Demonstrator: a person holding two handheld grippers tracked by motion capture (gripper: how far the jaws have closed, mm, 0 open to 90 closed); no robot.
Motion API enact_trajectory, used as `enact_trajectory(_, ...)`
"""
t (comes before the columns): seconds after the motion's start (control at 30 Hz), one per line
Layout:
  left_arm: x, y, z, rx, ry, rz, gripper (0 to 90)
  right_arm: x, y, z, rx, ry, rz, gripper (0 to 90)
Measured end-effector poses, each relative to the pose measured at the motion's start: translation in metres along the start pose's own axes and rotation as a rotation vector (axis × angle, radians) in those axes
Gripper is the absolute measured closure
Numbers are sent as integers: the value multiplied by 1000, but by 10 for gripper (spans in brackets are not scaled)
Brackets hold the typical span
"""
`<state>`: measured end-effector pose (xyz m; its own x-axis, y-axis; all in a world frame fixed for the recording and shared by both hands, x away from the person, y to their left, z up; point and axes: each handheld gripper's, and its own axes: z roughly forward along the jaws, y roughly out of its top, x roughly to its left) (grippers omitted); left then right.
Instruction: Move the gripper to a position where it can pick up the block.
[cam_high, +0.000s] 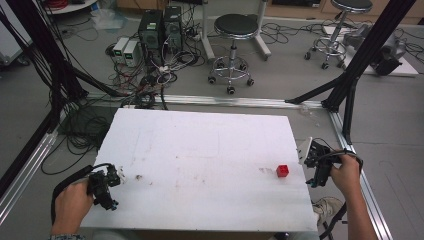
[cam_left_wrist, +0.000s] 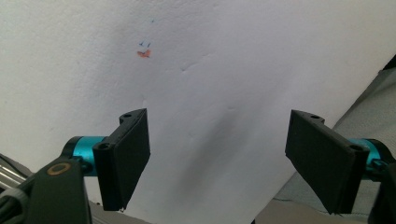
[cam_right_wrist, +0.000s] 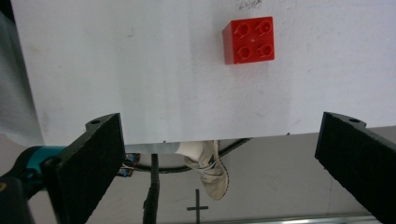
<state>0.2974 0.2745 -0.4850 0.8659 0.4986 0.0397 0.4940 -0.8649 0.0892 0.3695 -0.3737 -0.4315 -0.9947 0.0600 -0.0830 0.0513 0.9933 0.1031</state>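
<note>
A red four-stud brick (cam_high: 282, 171) lies on the white table (cam_high: 200, 150) near its right edge. In the right gripper view the red brick (cam_right_wrist: 249, 40) sits ahead of the jaws and slightly right of centre. My right gripper (cam_high: 314, 159) is held just off the table's right edge, open, with nothing between its jaws (cam_right_wrist: 224, 158). My left gripper (cam_high: 114, 180) hovers at the table's left front edge, also open and empty (cam_left_wrist: 217, 158). A small orange mark (cam_left_wrist: 144, 54) shows on the white surface ahead of the left jaws.
Two black stools (cam_high: 235, 30) stand beyond the table, beside computer boxes (cam_high: 160, 30) and tangled cables (cam_high: 150, 80). Black frame struts (cam_high: 360, 60) and aluminium rails (cam_high: 240, 101) surround the table. A shoe (cam_right_wrist: 208, 170) rests on the floor under the right edge.
</note>
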Motion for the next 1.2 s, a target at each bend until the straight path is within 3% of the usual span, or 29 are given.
enact_trajectory(0.53,0,-2,-2,-2,2,-4,223,-28,33,36,35,26,-94,8)
enact_trajectory(0.83,1,-3,-2,-8,0,-14,223,-33,43,59,39,55,-115,7)
enact_trajectory(1.2,2,-5,-4,-14,5,-19,222,-35,42,81,50,80,-102,8)
